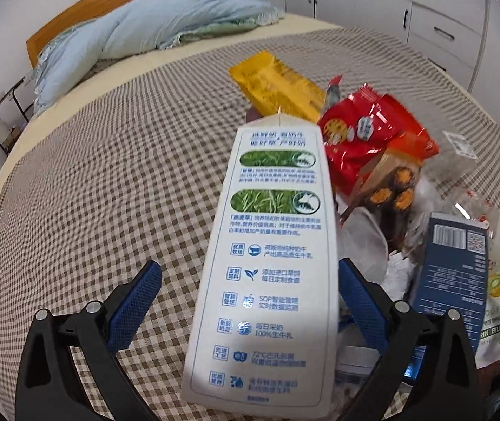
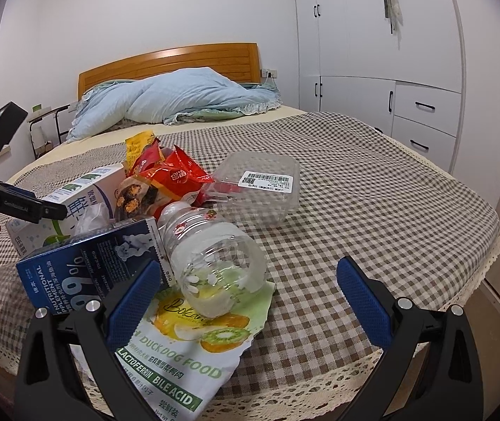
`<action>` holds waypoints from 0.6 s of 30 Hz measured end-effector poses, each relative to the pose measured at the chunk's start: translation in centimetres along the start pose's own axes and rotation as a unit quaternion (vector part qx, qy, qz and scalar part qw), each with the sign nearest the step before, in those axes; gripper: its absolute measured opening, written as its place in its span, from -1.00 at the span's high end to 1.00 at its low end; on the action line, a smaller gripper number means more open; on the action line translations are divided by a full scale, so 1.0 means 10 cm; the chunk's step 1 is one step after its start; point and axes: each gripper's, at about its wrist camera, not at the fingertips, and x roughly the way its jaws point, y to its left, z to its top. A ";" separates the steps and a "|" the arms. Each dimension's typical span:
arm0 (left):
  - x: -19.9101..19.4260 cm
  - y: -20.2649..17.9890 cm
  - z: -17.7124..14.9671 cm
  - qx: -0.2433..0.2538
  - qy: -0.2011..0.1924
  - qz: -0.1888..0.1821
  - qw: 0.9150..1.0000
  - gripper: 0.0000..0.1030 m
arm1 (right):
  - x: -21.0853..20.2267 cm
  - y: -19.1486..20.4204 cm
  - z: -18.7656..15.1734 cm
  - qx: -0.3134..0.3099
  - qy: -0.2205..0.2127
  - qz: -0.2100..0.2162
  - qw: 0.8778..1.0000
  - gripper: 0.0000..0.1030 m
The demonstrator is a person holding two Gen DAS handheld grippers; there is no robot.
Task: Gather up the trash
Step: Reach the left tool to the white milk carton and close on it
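My left gripper (image 1: 250, 301) jaws straddle the milk carton (image 1: 267, 263), wide, not clamped; right gripper (image 2: 246, 301) jaws gape empty over the bottle (image 2: 211, 256), ready to grab.

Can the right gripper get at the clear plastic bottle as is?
Probably yes. The right gripper is open, and the clear plastic bottle lies on its side straight ahead, base toward it, nothing in between.

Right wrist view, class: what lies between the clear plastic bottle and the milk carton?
In the right wrist view, the dark blue box and crumpled white plastic lie between the clear plastic bottle and milk carton.
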 end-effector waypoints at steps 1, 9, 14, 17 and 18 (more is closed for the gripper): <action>0.02 0.01 0.00 -0.003 0.006 -0.006 1.000 -0.86 | 0.00 0.00 0.00 0.000 0.000 0.000 1.000 -0.88; 0.22 0.08 0.08 -0.028 0.046 -0.023 0.998 -0.81 | -0.01 -0.08 0.08 0.005 -0.007 -0.002 1.000 -0.88; 0.30 0.06 0.12 -0.039 0.069 -0.048 0.996 -0.44 | 0.00 -0.09 0.08 0.007 -0.006 -0.002 1.000 -0.88; 0.31 0.01 0.11 -0.032 0.069 -0.038 0.996 -0.43 | -0.01 -0.10 0.08 0.007 -0.006 -0.003 1.000 -0.88; 0.32 0.00 0.12 -0.031 0.068 -0.036 0.997 -0.42 | -0.01 -0.10 0.08 0.007 -0.006 -0.003 1.000 -0.88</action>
